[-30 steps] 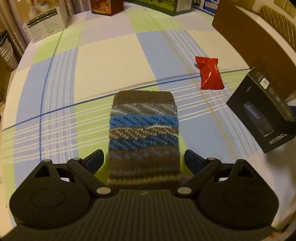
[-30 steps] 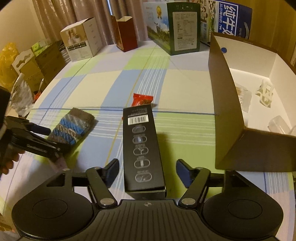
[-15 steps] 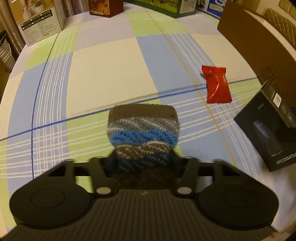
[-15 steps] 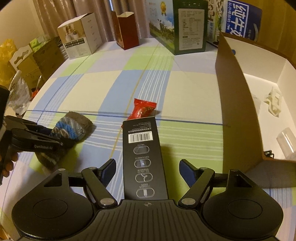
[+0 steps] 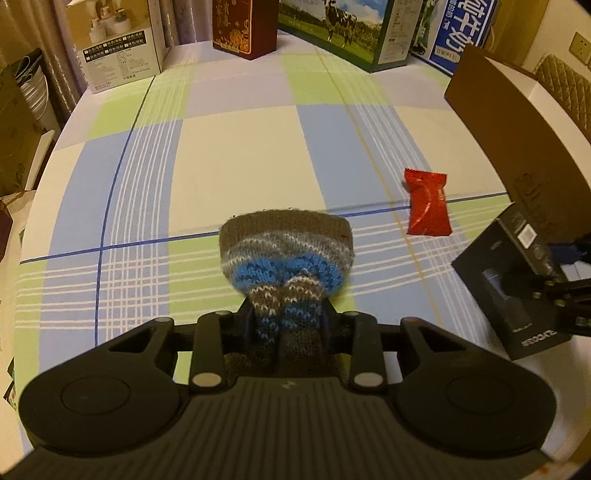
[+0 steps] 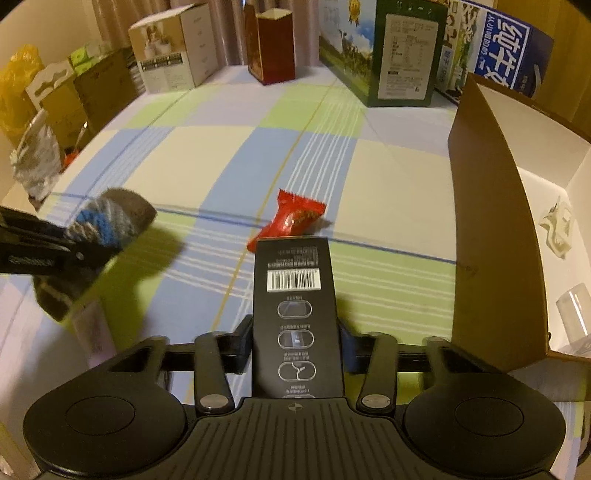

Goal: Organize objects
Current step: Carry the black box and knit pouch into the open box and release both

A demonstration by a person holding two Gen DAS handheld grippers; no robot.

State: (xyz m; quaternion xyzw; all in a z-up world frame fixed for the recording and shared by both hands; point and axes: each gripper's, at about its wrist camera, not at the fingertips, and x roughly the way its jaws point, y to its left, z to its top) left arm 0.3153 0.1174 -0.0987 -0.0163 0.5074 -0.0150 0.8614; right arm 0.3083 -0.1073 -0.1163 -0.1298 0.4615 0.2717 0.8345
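Left gripper [image 5: 284, 317] pinched tight on one knit sock [image 5: 286, 251], lifted off the cloth [image 5: 240, 155]. Right gripper [image 6: 295, 339] clamped narrow on one black box [image 6: 295, 295]. One red packet [image 6: 291, 219] lying between, one open carton [image 6: 491, 206] at right.

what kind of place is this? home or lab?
Likely a home, perhaps a dining or storage room: a table under a checked tablecloth, milk cartons and other retail boxes along its far edge, curtains behind, stacked cardboard boxes beside it.
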